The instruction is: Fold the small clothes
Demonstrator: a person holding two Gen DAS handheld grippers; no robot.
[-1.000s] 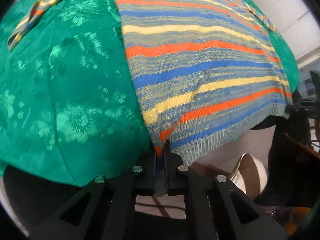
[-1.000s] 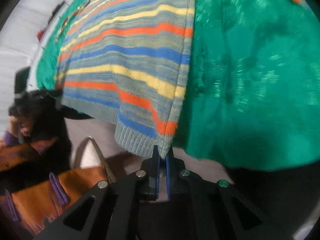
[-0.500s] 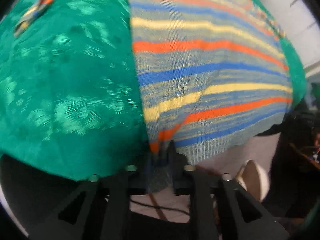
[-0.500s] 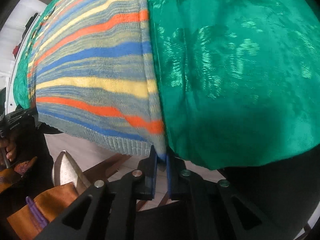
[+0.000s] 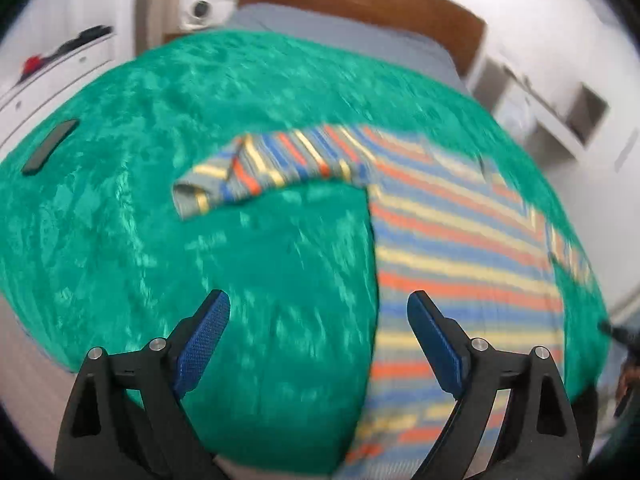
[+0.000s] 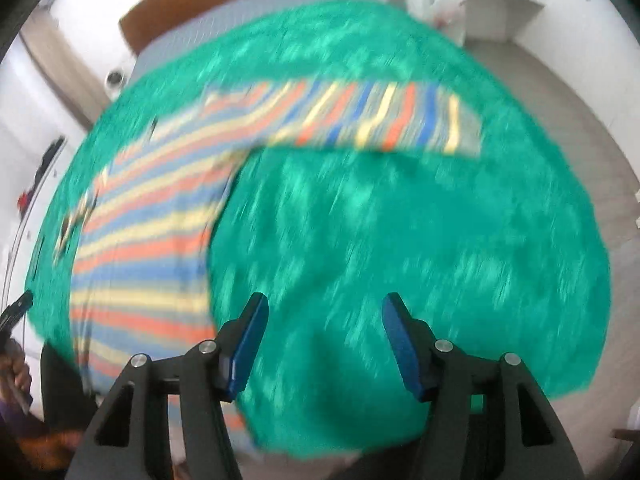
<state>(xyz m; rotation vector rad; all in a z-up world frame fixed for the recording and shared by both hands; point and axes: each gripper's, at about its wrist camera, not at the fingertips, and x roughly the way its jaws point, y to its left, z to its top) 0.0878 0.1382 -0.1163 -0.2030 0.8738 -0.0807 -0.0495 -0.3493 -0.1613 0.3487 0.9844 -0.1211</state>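
Your left gripper (image 5: 318,332) is spread wide with nothing between its blue pads (image 5: 202,344), and it hangs over the green blanket (image 5: 160,240) just beside the edge of the striped sweater (image 5: 460,264). The sweater lies flat on that blanket, its body running along the right side of your left view, with one sleeve (image 5: 264,172) stretched out sideways across the green toward the left (the cuff end looks slightly folded over). A dark flat object (image 5: 50,146) rests on the blanket far off to the left, well apart from the sweater.

Your right gripper (image 6: 322,344) is also wide apart and holds nothing. It sits above bare blanket (image 6: 440,260), with the sweater (image 6: 148,248) lying to its left and the other sleeve (image 6: 380,124) reaching across the far side of the blanket toward the right. Both views are blurred, so fine detail of the knit is hard to make out. A wooden headboard (image 5: 360,4) shows beyond the blanket.
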